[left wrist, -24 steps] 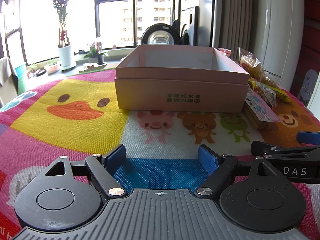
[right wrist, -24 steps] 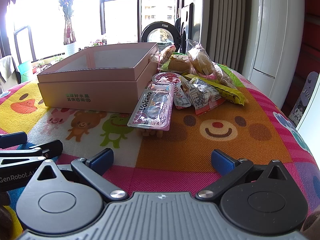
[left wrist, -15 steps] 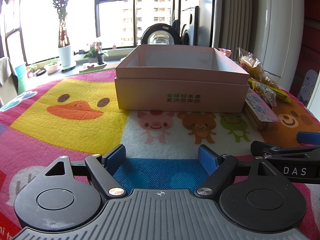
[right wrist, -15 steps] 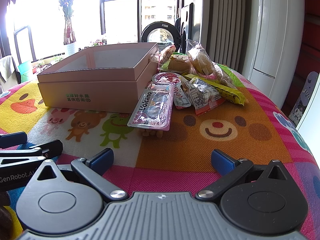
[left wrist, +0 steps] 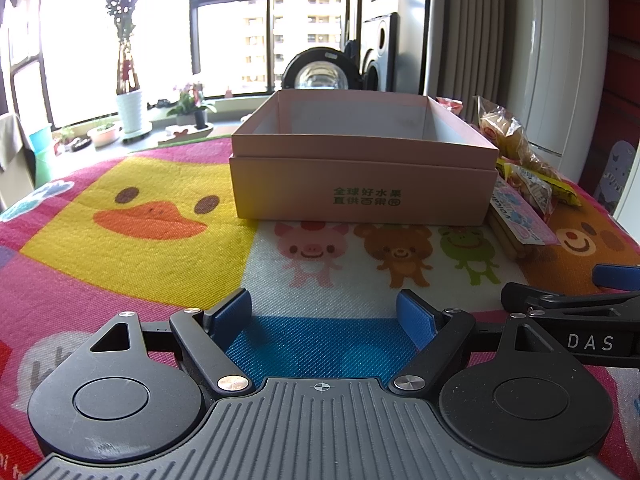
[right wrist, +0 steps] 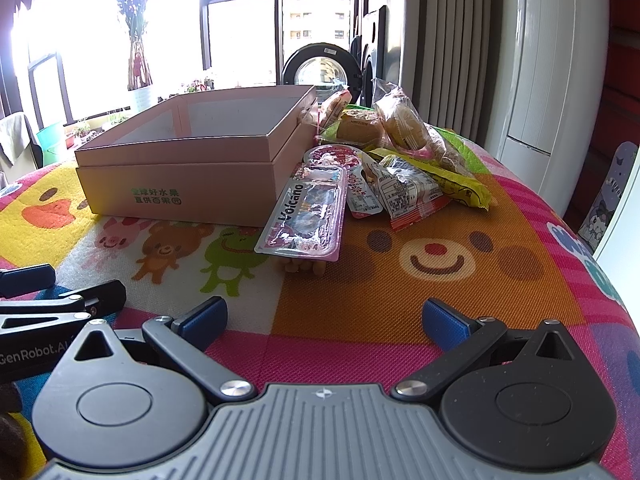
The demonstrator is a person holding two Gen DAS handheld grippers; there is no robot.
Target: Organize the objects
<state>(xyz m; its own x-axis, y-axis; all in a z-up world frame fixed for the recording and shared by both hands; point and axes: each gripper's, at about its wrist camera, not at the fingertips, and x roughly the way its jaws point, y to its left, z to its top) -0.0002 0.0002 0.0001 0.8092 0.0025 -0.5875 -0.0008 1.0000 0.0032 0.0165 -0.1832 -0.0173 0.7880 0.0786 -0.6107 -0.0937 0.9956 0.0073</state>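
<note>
From the left wrist view, the left hand-held gripper (left wrist: 324,314) sits low over the cartoon-printed cloth (left wrist: 132,216) on the bench, its blue pads spread apart with nothing between them. Straight ahead stands the pink box (left wrist: 362,168), open at the top and, as far as I can see in, with nothing inside. It looks like light card nested in its own lid, so a nudge from a finger coming in low could shove it across the cloth rather than drop anything into it.

From the right wrist view, the right hand-held gripper (right wrist: 324,318) is likewise spread wide and holds nothing. The snacks lie in a heap just right of the box: the Volcano pack (right wrist: 306,216) nearest, leaning against the box wall, then small sachets (right wrist: 362,196), a yellow packet (right wrist: 460,188) and bagged buns (right wrist: 404,128) behind. I'd worry about the slick film; a pinch on a flat wrapper may slip, or catch a neighbour's edge and drag the overlapping pile. The left tool's tip (right wrist: 96,294) lies close by, so a sideways reach could clash.
</note>
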